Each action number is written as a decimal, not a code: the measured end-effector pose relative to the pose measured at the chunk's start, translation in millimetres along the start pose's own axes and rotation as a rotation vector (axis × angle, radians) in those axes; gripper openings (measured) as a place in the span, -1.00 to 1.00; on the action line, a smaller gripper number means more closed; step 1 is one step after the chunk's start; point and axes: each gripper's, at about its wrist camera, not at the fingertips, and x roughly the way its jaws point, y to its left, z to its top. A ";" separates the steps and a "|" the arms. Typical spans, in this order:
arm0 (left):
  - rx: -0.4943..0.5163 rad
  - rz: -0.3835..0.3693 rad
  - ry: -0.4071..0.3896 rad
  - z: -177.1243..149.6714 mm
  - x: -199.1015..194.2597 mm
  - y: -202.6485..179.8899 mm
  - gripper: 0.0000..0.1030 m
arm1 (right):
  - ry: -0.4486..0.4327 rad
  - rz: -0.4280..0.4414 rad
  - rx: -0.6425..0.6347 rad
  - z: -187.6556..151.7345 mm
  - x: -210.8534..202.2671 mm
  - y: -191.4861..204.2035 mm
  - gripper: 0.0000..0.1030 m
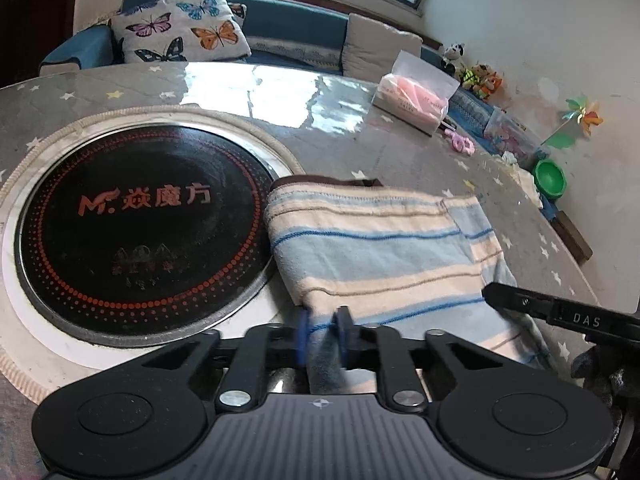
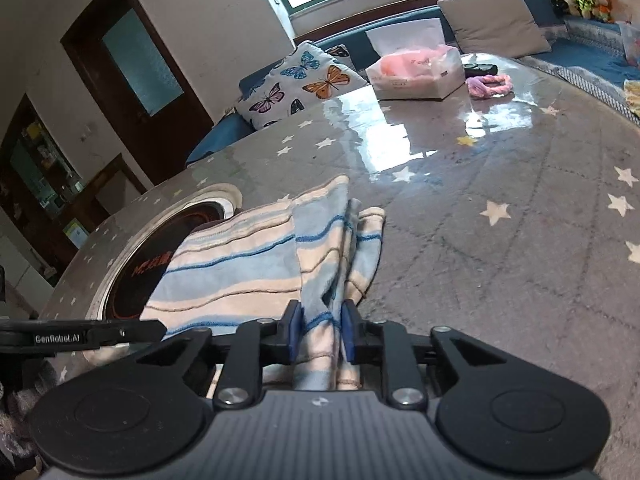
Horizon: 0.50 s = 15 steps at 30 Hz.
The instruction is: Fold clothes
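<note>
- Because a fold needs two held corners, each claw pinches the near edge of the striped garment (image 1: 380, 248): the left claw (image 1: 324, 330) has its blue pads pressed together on a bunch of cloth at the near left corner, and the right claw (image 2: 320, 334) clamps a thicker gather of layers at the near right side
- Seen from the left wrist, the right claw's black finger reaches in from the right and meets the cloth's near right edge, so the two grips sit at opposite ends of the same edge, which I judge is meant to let that edge be carried as one line
- While held at the near edge, the garment lies flat on the table (image 2: 500, 280), already doubled, with a layered flap showing on its right side; its left part overlaps the rim of the round black hob (image 1: 140, 232) set into the table, likely only because the cloth was spread there
- Beyond the garment the star-patterned table cover is bare and glossy, leaving room, by my reckoning, to lay the held edge over toward the far hem
- Farther off stand a tissue pack (image 2: 416, 74) and a pink knitted thing (image 2: 490, 85), well apart from the cloth and out of the fold's way
- Behind the table a butterfly cushion (image 1: 182, 26) rests on a blue sofa
</note>
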 end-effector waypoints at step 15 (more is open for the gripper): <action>-0.159 0.124 -0.150 -20.5 -92.7 83.5 -0.85 | 0.098 0.194 -0.216 25.7 43.1 120.1 -0.76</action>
